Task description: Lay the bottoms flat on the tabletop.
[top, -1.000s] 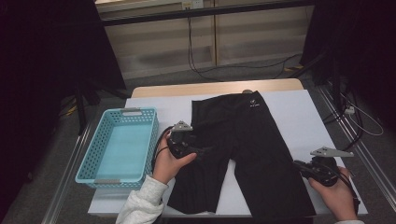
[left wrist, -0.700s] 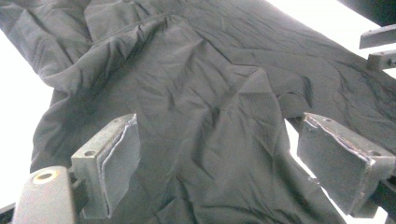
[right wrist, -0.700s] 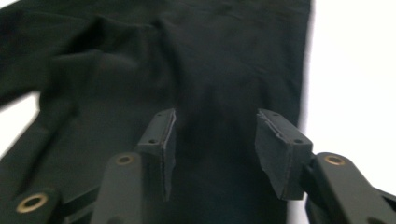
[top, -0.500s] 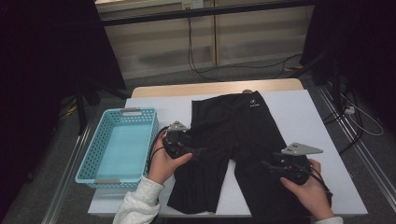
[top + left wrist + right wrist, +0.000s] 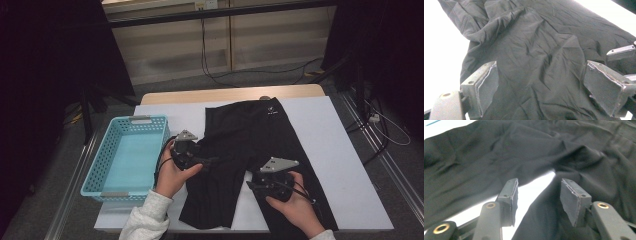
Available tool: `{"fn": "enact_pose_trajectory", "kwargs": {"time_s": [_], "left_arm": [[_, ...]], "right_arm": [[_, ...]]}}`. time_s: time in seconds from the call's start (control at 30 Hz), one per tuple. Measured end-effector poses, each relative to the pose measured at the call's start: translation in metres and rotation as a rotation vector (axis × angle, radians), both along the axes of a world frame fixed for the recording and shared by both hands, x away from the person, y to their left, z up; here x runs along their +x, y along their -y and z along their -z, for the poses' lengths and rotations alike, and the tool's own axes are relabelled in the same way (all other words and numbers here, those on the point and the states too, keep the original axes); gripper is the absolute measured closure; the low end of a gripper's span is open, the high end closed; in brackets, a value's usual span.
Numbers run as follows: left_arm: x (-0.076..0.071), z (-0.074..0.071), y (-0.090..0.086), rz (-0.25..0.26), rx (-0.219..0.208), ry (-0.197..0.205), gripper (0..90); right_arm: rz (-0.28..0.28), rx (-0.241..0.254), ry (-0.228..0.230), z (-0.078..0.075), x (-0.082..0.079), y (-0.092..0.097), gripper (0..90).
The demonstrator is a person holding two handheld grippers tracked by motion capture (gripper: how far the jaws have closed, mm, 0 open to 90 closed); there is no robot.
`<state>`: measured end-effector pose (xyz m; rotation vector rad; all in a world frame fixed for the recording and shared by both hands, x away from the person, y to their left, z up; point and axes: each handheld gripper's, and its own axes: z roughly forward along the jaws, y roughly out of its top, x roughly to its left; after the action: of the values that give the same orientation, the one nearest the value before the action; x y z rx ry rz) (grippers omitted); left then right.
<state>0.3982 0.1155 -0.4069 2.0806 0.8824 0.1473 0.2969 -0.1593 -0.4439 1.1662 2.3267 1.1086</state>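
Observation:
A pair of black shorts (image 5: 250, 135) lies flat on the white table (image 5: 345, 165), waistband at the far side and legs toward me. My left gripper (image 5: 212, 161) hovers over the left leg near its outer edge, pointing right. Its jaws stand wide open over the wrinkled cloth (image 5: 536, 45). My right gripper (image 5: 248, 186) points left at the inner edge of the right leg. Its jaws have just been closing a little and stand apart (image 5: 539, 187). Between them I see the white gap between the two legs and the hem's edge (image 5: 554, 202), and nothing is pinched.
A light blue plastic basket (image 5: 140, 120) with nothing in it stands at the table's left edge, beside my left hand. Bare white table lies right of the shorts. Cables run along the floor behind and to the right.
My right gripper has travelled left from the table's right edge, across the right leg, to its inner edge, and its jaws have come apart. The left gripper has stayed in place.

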Motion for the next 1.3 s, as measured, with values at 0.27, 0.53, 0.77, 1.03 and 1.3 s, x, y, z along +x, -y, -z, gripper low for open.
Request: {"fn": "enact_pose_trajectory", "kwargs": {"time_s": [0.27,0.53,0.77,1.03,1.3], "left_arm": [[0.000,0.000,-0.002,-0.011,-0.008,0.021,13.9],[0.000,0.003,-0.005,-0.009,0.006,0.012,13.9],[-0.001,0.001,-0.009,-0.026,-0.003,0.021,13.9],[0.000,-0.001,-0.010,-0.025,-0.011,0.015,13.9],[0.000,-0.003,-0.011,-0.024,-0.007,0.017,13.9]], "right_arm": [[-0.057,-0.008,-0.011,0.005,0.008,-0.026,56.1],[-0.098,-0.041,-0.051,0.014,0.013,-0.046,63.6],[-0.152,-0.034,-0.045,0.017,0.012,-0.048,90.0],[-0.187,-0.045,-0.080,0.013,0.001,-0.032,90.0],[-0.164,-0.021,-0.057,0.005,-0.006,-0.026,74.2]]}}
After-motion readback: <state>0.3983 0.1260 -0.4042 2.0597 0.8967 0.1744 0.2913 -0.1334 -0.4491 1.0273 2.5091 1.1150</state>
